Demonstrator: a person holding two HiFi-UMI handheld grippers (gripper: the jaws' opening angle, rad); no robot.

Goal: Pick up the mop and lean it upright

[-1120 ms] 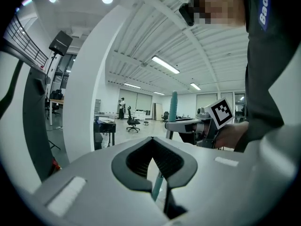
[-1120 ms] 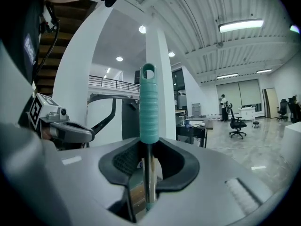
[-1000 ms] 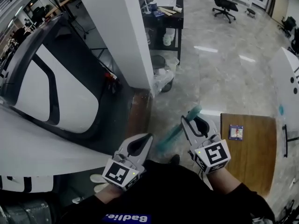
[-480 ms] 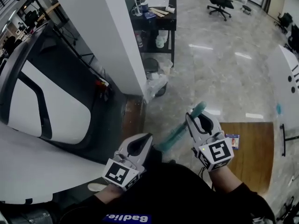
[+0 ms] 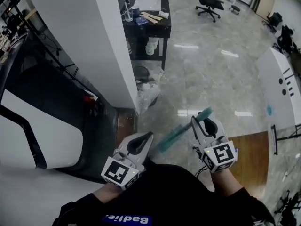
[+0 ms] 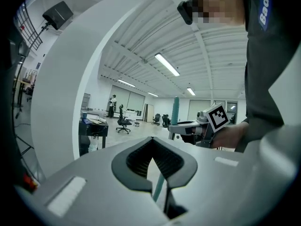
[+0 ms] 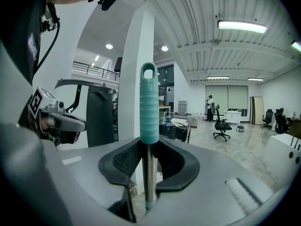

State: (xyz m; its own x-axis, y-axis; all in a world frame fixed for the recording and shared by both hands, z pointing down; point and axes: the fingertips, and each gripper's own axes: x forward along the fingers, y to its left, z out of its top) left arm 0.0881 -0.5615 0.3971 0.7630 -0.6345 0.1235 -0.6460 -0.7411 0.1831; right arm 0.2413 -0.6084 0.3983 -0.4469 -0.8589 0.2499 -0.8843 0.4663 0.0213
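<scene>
Grippers are sitting nearest the head camera, both on the near side of the white pillar (image 5: 113,46). The left gripper (image 5: 146,138) is pointing toward the pillar's base, with its jaws pressed together and nothing between them. The right gripper (image 5: 200,123), further right of that base, is pinching the mop handle (image 5: 175,136). Its pads are pressing on the bare metal tube just below the teal grip (image 7: 149,107). From there the handle is slanting down and left, passing just beside the left gripper's tip, and its lower end is running out of sight. A wooden counter (image 5: 251,157) is lying well right of the pillar. A black shelf unit (image 5: 146,27) is standing just beyond the pillar. An office chair (image 5: 207,1) is standing farther off.
</scene>
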